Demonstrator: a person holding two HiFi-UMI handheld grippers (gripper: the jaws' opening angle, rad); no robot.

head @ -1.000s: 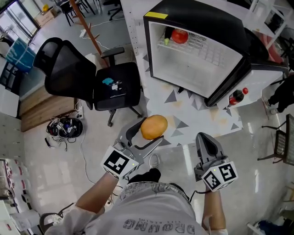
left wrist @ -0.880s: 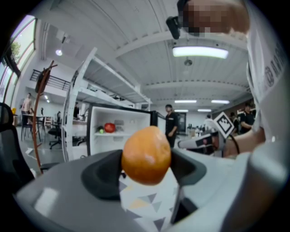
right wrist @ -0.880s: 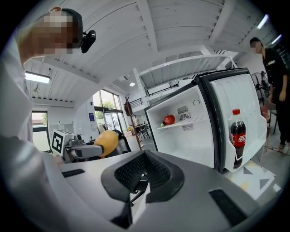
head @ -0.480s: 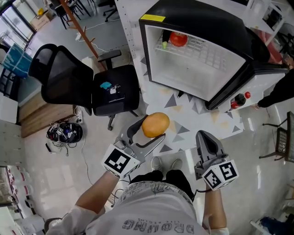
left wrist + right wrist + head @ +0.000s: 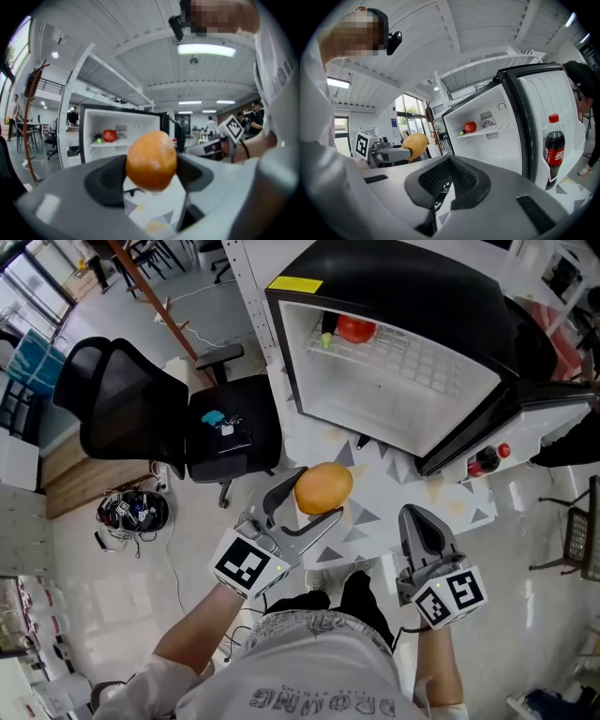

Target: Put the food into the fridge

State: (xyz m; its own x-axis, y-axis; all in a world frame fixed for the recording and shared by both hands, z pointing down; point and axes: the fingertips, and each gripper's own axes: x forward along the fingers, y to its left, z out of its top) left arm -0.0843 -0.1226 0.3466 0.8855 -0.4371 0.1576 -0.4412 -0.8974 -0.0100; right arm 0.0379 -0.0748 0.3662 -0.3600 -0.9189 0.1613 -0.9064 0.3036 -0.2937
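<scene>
My left gripper [image 5: 314, 502] [image 5: 151, 172] is shut on an orange mango [image 5: 322, 488] [image 5: 151, 160] [image 5: 414, 144], held in the air short of the open black mini fridge [image 5: 398, 381] [image 5: 119, 138] [image 5: 487, 136]. A red tomato [image 5: 355, 329] [image 5: 109, 135] [image 5: 469, 127] and a small green item [image 5: 327, 340] [image 5: 98, 140] lie on the fridge's upper wire shelf. My right gripper [image 5: 421, 532] [image 5: 449, 178] is shut and empty, low at the right, below the fridge door. The fridge's lower space shows bare white walls.
A cola bottle [image 5: 485, 436] [image 5: 554, 145] stands in the open door's rack [image 5: 525, 418]. A black office chair [image 5: 169, 413] with small items on its seat stands to the left. A patterned mat [image 5: 394, 488] lies before the fridge. Cables [image 5: 136, 510] lie on the floor at left.
The fridge has come nearer and shifted left in the head view as the person stepped forward. The mango in my left gripper has moved slightly up and right, toward the fridge.
</scene>
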